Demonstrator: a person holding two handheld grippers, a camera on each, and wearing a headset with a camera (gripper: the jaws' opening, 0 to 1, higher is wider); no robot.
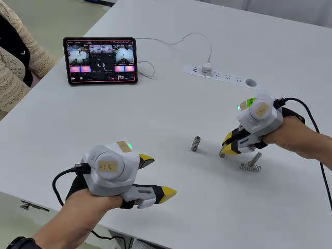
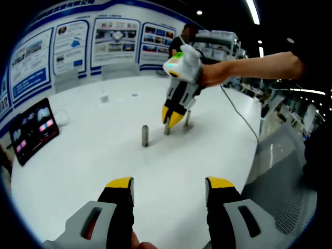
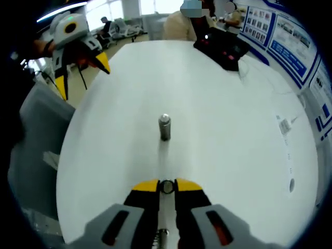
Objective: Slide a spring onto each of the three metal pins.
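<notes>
right tongs pinch an upright pin on the table; left tongs spread, well apart.

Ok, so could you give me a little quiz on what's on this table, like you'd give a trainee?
1. True or false: the left gripper is shut on a spring.
2. What stands at the far left of the table? A) a tablet B) a kettle C) a toolbox
3. Fill in: the ___ gripper is shut on a pin.

Key
1. False: its jaws stand open and empty.
2. A.
3. Right: the right gripper has its jaws closed on that pin.
</notes>
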